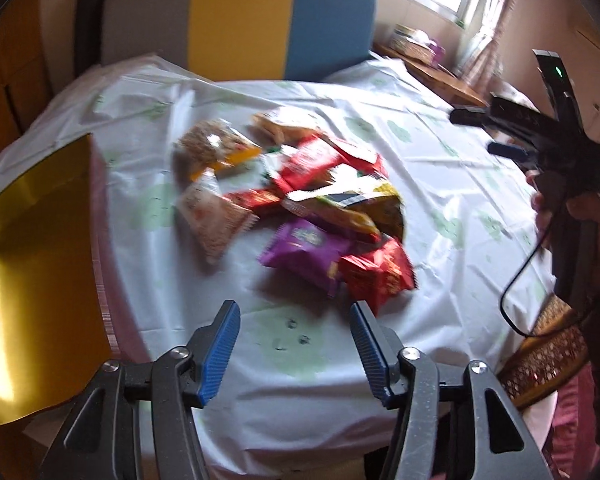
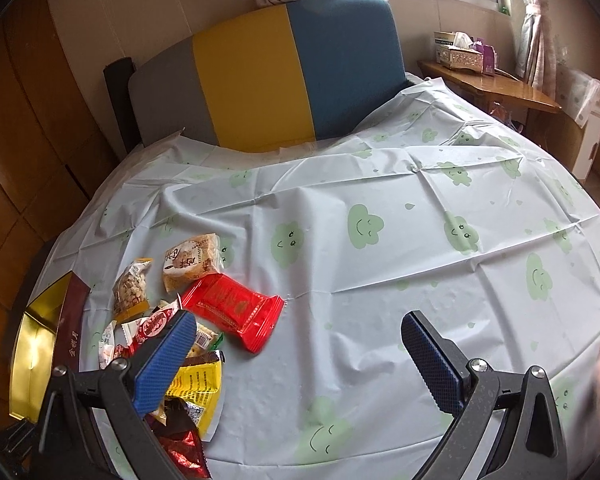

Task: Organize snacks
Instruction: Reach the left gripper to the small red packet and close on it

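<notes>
Snack packets (image 1: 296, 204) lie in a loose, overlapping pile at the centre of the left wrist view, on a pale cloud-print tablecloth (image 2: 380, 280); in the right wrist view the same pile sits at about 8 o'clock. A purple packet (image 1: 306, 252) and a red packet (image 1: 376, 276) form the near edge of the pile, just beyond the left gripper (image 1: 296, 340). A flat red packet (image 2: 236, 304) lies at the pile's 1 o'clock side in the right wrist view, beside a tan packet (image 2: 192, 260). A gold-lined box (image 1: 32, 264) rests at 9 o'clock of the pile, touching the cloth edge.

Both tools stand with jaws spread wide and empty; the right gripper (image 2: 300, 364) hovers over bare cloth.

Judged stage: opening, with no packet yet lifted or sorted. The next move likely calls for lowering the left gripper onto the purple packet and pinching one edge cleanly, apart from its overlapping neighbours, before carrying it toward the box.
</notes>
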